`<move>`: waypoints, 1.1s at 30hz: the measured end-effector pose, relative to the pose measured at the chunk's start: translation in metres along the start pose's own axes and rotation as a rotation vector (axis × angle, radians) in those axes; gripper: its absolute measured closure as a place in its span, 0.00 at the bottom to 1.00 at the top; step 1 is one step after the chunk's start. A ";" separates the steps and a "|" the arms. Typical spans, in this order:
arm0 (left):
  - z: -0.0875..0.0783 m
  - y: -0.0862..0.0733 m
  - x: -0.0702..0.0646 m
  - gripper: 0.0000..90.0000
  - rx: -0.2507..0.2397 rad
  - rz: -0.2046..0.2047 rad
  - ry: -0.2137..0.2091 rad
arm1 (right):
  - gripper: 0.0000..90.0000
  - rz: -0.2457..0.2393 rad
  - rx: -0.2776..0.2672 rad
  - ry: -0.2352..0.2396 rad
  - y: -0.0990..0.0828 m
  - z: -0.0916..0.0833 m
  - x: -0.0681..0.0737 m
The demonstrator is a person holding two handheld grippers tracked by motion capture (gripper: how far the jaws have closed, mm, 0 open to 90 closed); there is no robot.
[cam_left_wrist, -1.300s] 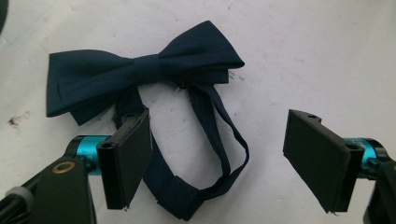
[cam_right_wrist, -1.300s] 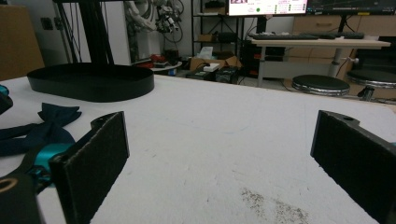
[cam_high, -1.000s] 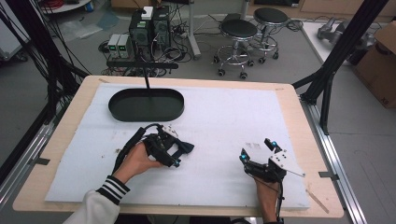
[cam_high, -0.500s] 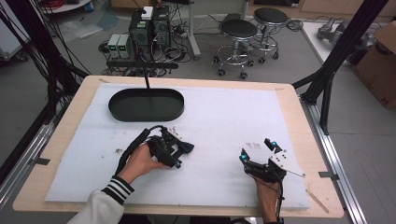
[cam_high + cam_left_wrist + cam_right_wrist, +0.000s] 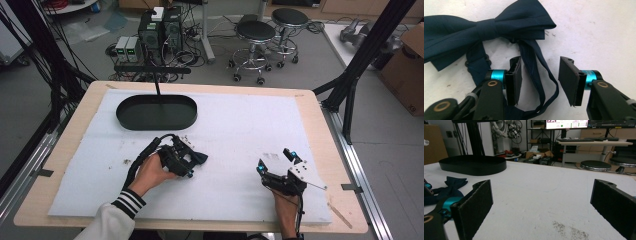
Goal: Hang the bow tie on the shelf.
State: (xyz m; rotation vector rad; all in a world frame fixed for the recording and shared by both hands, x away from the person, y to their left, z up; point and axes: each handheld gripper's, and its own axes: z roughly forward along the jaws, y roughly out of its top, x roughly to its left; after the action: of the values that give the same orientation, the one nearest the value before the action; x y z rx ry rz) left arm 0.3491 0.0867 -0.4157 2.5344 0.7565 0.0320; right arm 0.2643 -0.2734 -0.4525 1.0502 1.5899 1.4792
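The bow tie [image 5: 486, 30] runs off the left edge; its strap [image 5: 536, 75] passes under the left gripper [image 5: 541, 80].

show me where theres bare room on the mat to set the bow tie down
The white mat is bare right of the black oval tray, through to its far right corner, and between the left gripper and right gripper. It is crowded around the bow tie, where the strap lies between the closing left fingers.
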 end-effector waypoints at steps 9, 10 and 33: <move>0.000 0.000 0.002 0.69 -0.003 -0.005 0.015 | 0.04 0.000 -0.001 -0.001 0.000 0.000 0.000; -0.001 0.001 0.000 0.72 -0.012 -0.006 0.012 | 0.04 0.002 0.000 -0.003 0.000 0.000 0.000; 0.001 0.000 -0.004 0.95 -0.006 0.027 0.056 | 0.04 0.009 0.000 -0.003 0.000 0.000 0.000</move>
State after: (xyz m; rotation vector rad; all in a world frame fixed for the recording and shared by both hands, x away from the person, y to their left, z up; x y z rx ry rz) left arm 0.3460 0.0837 -0.4159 2.5469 0.7431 0.1146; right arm 0.2638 -0.2734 -0.4525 1.0608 1.5850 1.4828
